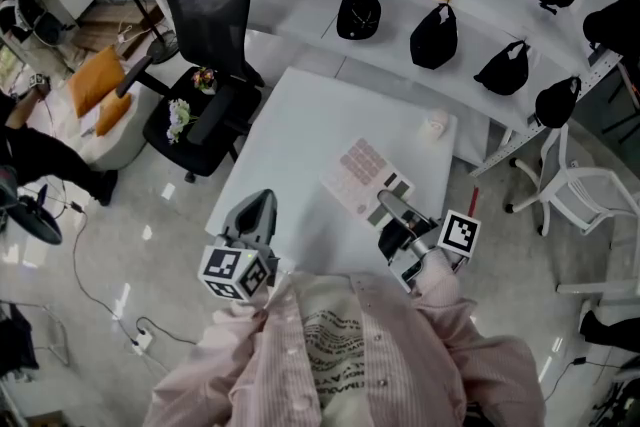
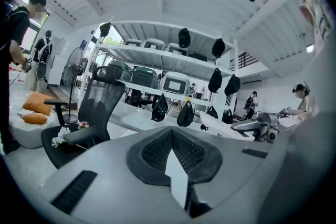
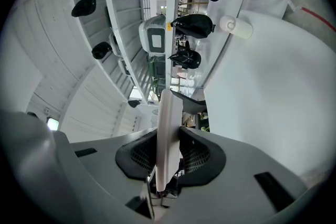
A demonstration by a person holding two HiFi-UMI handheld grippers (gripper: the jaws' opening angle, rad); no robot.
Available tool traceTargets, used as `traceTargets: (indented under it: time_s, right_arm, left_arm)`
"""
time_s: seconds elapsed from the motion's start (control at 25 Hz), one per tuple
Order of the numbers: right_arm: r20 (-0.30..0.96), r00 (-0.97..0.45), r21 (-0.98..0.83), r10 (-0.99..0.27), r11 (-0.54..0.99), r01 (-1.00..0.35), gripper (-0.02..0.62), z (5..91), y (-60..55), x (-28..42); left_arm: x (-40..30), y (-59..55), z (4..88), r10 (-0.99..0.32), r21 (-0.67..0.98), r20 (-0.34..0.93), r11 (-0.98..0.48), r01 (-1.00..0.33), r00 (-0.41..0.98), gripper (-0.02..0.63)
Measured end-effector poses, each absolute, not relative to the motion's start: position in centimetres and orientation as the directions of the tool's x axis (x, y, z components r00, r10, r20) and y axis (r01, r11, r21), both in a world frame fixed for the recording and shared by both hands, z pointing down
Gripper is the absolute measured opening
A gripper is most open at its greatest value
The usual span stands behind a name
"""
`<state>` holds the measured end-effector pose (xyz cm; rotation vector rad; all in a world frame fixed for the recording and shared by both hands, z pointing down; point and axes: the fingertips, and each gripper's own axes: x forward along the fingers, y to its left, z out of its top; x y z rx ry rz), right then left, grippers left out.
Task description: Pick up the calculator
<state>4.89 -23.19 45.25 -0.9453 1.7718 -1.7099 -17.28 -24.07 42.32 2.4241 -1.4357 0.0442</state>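
The calculator (image 1: 362,175), pale pink with rows of keys, is over the white table (image 1: 290,135) at its right half. My right gripper (image 1: 393,213) is shut on its near end. In the right gripper view the calculator (image 3: 169,128) shows edge-on as a thin white slab pinched between the dark pads. My left gripper (image 1: 255,212) hovers at the table's near left edge, apart from the calculator, its jaws shut with nothing in them. In the left gripper view, the left gripper (image 2: 173,150) points out across the room.
A small white round object (image 1: 436,124) lies at the table's far right corner. A black office chair (image 1: 205,35) stands to the table's left, a white plastic chair (image 1: 578,193) to its right. Black caps (image 1: 433,35) sit on the curved white counter behind.
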Motion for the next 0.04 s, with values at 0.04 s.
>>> traceTargets:
  time_s: [0.04]
  right_arm:
    - [0.112,-0.635,-0.990,-0.765,-0.030,-0.138,0.086,45.26,-23.19,4.90]
  left_arm:
    - [-17.27,-24.08,42.27,-0.849,0.258,0.189,-0.442,-0.859,0.493,0.002]
